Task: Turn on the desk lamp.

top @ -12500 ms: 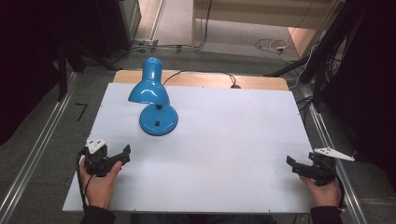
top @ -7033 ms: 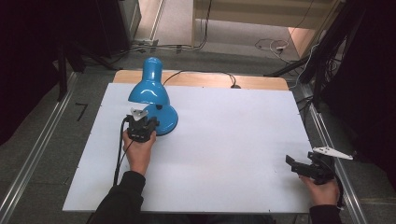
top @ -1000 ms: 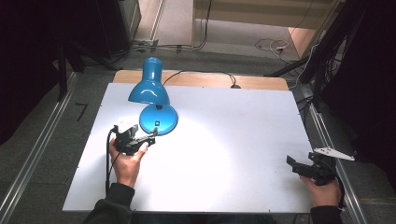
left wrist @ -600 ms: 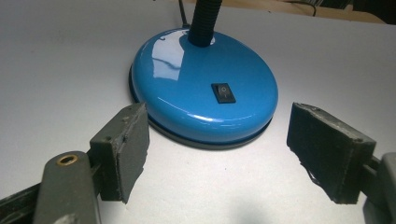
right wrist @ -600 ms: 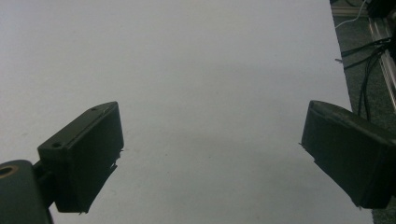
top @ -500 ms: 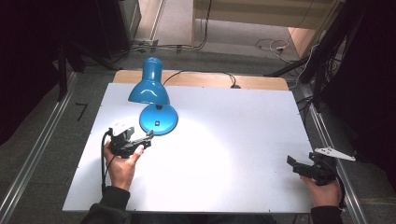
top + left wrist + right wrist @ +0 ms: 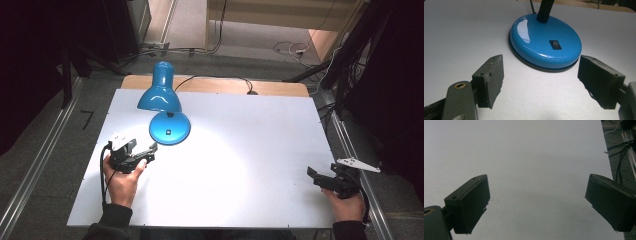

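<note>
In the high view, a blue desk lamp [image 7: 164, 107] stands on the far left part of the white desk [image 7: 240, 165]. Its round base [image 7: 170, 128] rests flat on the desk top and its shade [image 7: 160, 92] leans over the far side of the base. A pool of light falls on the desk to the right of the base. The lamp's black cord [image 7: 220, 80] runs off over the wooden strip at the far edge. The left tongs [image 7: 150, 150] lie low over the desk just beside the near left side of the base, apart from it, held in the person's left hand [image 7: 120, 182], with a black cable [image 7: 103, 170] looping by the wrist. The right tongs [image 7: 312, 175] sit near the desk's right near corner, well apart from the lamp, in the right hand [image 7: 347, 202], with the grey three-cornered plate [image 7: 357, 164] on top.

In the left gripper view, the left tongs [image 7: 540, 82] are spread wide and grasp nothing; bare desk lies between the jaws. The blue base [image 7: 545, 45] sits just beyond them, glossy, with a small black rocker switch [image 7: 555, 44] on top and the black flexible neck [image 7: 544, 11] rising from its far side.

In the right gripper view, the right tongs [image 7: 536, 205] are also spread wide and empty, over the plain white desk [image 7: 524, 157]. Dark cables [image 7: 621, 152] run along the floor past the desk's right edge.
</note>
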### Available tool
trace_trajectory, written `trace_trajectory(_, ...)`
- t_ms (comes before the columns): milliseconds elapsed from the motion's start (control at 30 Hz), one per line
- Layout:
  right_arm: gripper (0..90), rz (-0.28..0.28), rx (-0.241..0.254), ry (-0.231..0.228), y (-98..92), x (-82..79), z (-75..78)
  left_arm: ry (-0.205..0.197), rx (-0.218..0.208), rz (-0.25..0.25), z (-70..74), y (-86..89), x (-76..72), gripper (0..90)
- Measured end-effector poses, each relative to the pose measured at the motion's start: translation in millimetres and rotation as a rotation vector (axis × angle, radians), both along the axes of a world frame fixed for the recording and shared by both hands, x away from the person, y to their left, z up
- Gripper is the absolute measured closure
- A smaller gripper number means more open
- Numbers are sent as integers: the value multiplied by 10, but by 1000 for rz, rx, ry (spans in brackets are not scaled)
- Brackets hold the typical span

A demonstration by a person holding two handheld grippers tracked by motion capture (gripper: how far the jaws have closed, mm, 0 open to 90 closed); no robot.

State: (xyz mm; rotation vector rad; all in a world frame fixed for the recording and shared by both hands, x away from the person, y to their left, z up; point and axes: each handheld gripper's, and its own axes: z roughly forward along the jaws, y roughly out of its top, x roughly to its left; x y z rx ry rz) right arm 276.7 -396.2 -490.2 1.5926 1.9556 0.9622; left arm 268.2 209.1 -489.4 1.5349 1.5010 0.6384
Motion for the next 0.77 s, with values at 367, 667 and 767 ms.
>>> trace_trajectory(367,40,-1,1,-2,-5,-2,2,10,11,6,-53,95,-126,205)
trace_trajectory(667,40,-1,-2,-1,-3,-4,2,55,30,5,-127,148,-190,185)
trace_trajectory(767,41,-1,-4,-1,-4,-4,1,82,58,14,-166,154,-203,183)
